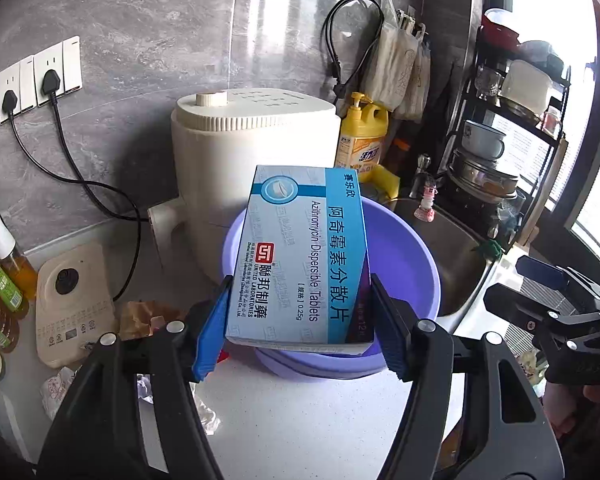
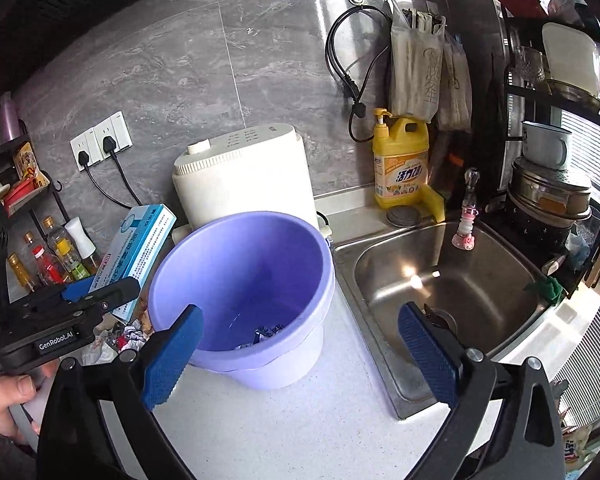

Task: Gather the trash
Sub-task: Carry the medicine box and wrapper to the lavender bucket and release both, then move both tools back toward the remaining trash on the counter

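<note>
Left gripper (image 1: 300, 320) squeezed tight on a blue and white medicine box (image 1: 296, 256), blue pads pressing both long sides. Box held up above the purple bucket (image 2: 240, 292), over the near-left part of its rim. Right gripper (image 2: 300, 352) spread wide apart, nothing between its pads, hanging just in front of the bucket. A hand (image 2: 8, 400) wrapped around the left gripper's handle, near-left of the bucket.

Down in the bucket, a few shiny wrappers (image 2: 266, 330) lying on the bottom. Just left of the bucket, crumpled wrappers and paper scraps (image 2: 122, 338) heaped on the white counter (image 2: 300, 420). Farther left of the bucket, a cream kitchen gadget with a black knob (image 1: 74, 300), then small bottles (image 2: 56, 256) of oil and sauce.

Right of the bucket, a steel sink (image 2: 452, 280) with a little pink tap end (image 2: 466, 228) above it. Behind the bucket, touching or almost touching, a white machine (image 2: 244, 176). Behind and to the right of the bucket, a yellow dish soap bottle (image 2: 400, 160) by the grey wall.
</note>
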A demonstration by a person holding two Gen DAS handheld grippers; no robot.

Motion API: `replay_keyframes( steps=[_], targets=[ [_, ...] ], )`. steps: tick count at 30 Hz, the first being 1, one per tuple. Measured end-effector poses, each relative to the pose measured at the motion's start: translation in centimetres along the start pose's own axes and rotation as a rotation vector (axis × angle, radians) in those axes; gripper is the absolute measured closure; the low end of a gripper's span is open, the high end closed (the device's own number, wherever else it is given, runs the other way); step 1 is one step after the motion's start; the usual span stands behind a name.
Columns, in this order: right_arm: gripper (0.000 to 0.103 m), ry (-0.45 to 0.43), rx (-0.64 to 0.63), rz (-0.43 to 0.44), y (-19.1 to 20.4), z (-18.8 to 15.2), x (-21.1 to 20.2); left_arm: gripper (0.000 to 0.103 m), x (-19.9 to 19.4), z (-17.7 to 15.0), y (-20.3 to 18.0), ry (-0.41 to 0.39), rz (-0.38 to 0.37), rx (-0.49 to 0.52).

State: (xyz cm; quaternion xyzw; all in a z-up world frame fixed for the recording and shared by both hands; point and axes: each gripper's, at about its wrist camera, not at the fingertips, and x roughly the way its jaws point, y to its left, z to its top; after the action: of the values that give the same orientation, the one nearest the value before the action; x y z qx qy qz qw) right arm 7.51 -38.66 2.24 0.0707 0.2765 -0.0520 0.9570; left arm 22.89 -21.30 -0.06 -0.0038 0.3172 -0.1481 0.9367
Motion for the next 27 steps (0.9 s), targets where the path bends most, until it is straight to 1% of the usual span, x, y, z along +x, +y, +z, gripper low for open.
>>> replay_keyframes(
  steps=[1,3,7,12,16,22,27],
  targets=[
    [0.008,0.004,0.005,0.001,-0.3,-0.1,0.1,0.027,0.1,0.1,-0.3,0.003,-0.003,0.005],
    [0.008,0.012,0.007,0.001,-0.5,-0.3,0.3,0.013,0.1,-0.1,-0.4,-0.004,0.016,0.013],
    [0.008,0.007,0.023,0.004,-0.8,-0.4,0.4,0.012,-0.4,-1.4,0.9,0.024,0.052,-0.018],
    [0.008,0.013,0.034,0.022,0.0,-0.7,0.9,0.008,-2.3,-3.3,3.8,0.034,0.124,-0.082],
    [0.008,0.019,0.012,0.050,1.9,-1.2,1.0,0.008,-4.4,-4.7,6.0,0.028,0.175,-0.129],
    [0.008,0.015,-0.011,0.101,5.4,-2.4,0.7,0.007,-8.5,-7.1,9.0,0.004,0.270,-0.153],
    [0.008,0.024,-0.055,0.154,9.3,-3.4,0.2,0.007,-12.0,-9.7,11.7,0.000,0.310,-0.209]
  ],
)
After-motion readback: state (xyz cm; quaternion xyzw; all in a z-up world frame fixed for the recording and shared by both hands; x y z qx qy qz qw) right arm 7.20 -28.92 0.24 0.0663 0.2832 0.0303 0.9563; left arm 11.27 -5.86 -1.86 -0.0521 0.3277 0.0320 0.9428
